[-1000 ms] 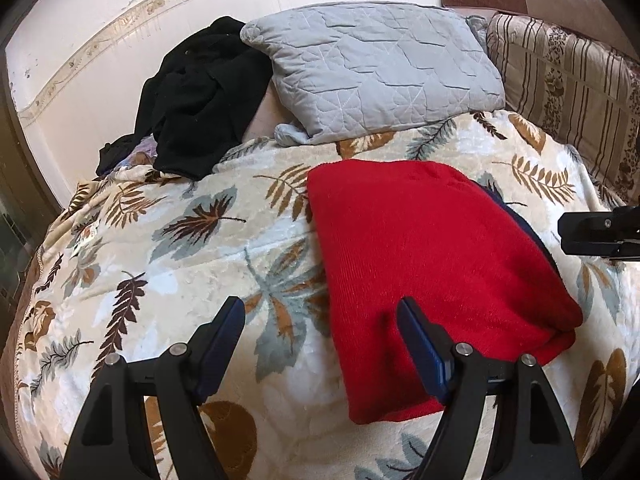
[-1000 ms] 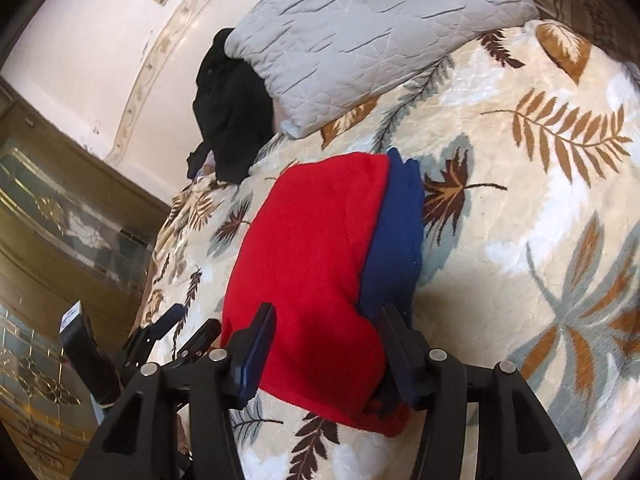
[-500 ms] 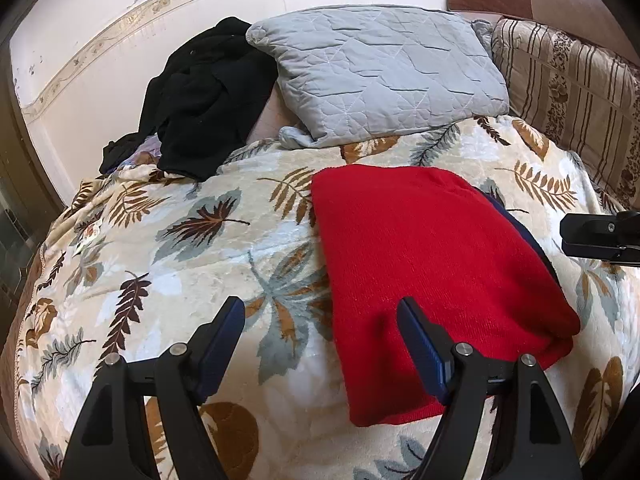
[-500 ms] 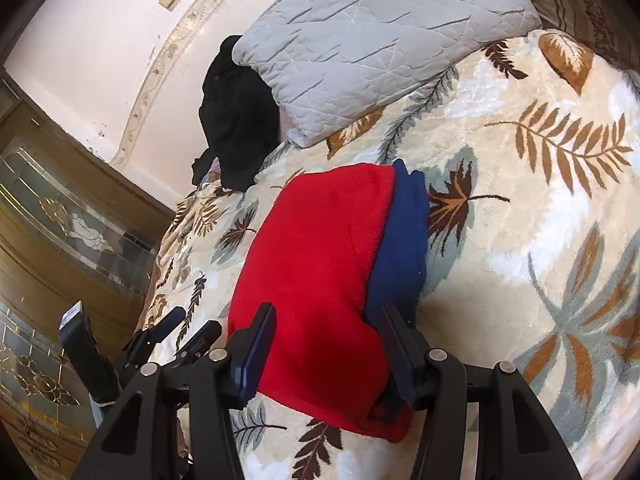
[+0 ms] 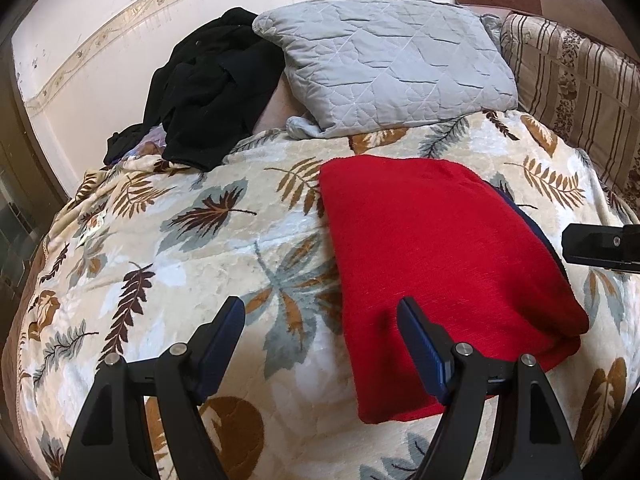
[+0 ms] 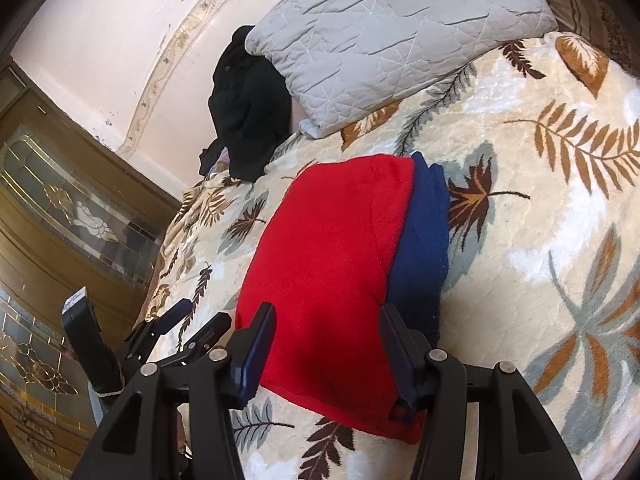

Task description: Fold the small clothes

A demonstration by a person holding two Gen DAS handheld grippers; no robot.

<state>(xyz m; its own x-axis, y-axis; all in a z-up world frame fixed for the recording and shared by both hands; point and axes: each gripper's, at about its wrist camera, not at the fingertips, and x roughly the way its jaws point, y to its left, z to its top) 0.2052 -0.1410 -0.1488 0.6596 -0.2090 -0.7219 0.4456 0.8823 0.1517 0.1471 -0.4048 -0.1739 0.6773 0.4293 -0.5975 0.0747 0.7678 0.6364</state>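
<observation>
red garment (image 5: 436,256) edge on blue garment (image 6: 424,232)

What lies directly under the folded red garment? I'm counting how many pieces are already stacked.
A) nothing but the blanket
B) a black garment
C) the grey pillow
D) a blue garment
D: in the right wrist view a blue garment sticks out from beneath the red garment's right edge, while the black garment and the pillow lie apart, farther up the bed.

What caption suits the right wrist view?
Open right gripper above a folded red garment stacked on a blue one.
</observation>
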